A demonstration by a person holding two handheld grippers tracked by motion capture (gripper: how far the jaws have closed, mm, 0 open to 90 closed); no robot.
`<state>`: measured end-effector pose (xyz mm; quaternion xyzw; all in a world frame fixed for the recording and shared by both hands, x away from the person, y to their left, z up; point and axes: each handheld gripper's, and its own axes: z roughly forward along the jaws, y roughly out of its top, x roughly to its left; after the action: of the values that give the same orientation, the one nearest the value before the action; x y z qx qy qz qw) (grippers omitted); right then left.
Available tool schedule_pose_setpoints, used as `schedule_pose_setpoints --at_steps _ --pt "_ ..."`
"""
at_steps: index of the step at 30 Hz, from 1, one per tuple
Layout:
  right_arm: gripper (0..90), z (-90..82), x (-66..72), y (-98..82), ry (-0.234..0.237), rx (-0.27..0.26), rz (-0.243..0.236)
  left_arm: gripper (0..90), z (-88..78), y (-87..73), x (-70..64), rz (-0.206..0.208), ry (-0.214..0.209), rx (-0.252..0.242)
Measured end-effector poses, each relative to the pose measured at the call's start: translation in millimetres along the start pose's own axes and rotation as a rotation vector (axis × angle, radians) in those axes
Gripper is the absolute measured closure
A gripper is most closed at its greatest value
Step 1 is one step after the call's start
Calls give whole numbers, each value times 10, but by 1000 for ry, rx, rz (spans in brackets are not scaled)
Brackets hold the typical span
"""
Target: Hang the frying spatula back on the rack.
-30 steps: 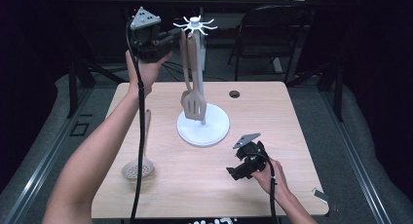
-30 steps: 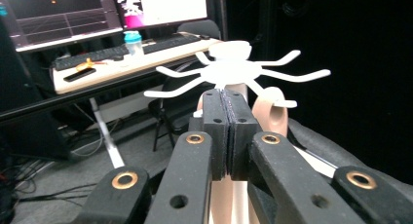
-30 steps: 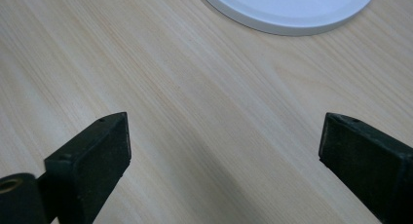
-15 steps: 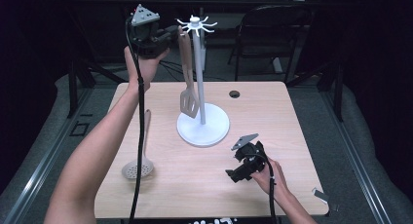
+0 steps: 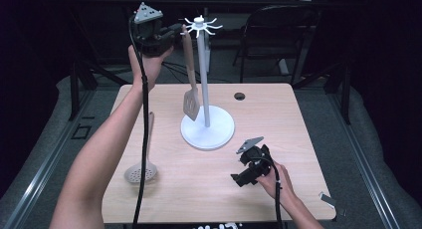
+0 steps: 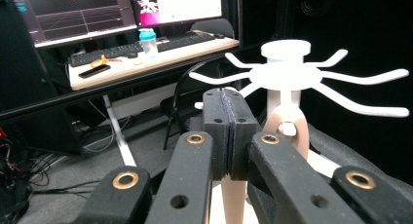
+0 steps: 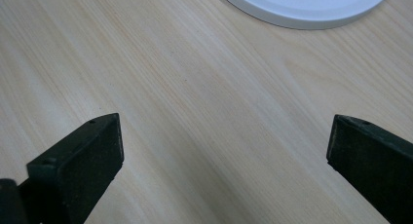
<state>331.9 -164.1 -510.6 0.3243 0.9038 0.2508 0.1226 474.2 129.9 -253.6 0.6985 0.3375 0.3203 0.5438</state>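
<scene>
We see a white utensil stand (image 5: 206,132) near the middle of the wooden table (image 5: 298,119): a round base, a thin post, and a crown of curved hooks (image 6: 292,75) at the top. A wooden slotted spatula (image 5: 190,74) hangs from one hook on the left side of the post, its blade just above the base. In the left gripper view the hook passes through the hole in the spatula's handle tip. The left gripper (image 5: 174,30) is raised at the far left, level with the crown and just beside the handle top; its jaws are pressed together with nothing between them. The right gripper (image 5: 238,180) lies low at the near right of the table, jaws spread wide over bare wood, the stand's base just beyond. A perforated skimmer (image 5: 142,171) lies flat on the table at the near left.
</scene>
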Motion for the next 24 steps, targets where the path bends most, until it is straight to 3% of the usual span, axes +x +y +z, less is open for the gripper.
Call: schedule_pose_setpoints --at_steps 13,18,24 --pt "0 11 -2 -4 1 5 -3 895 66 0 51 11 16 7" --pt "0 10 -3 -6 -4 4 -3 889 11 -14 63 5 7 -4" --pt "0 -1 1 -3 0 2 -6 847 -105 -86 80 -11 29 -5"
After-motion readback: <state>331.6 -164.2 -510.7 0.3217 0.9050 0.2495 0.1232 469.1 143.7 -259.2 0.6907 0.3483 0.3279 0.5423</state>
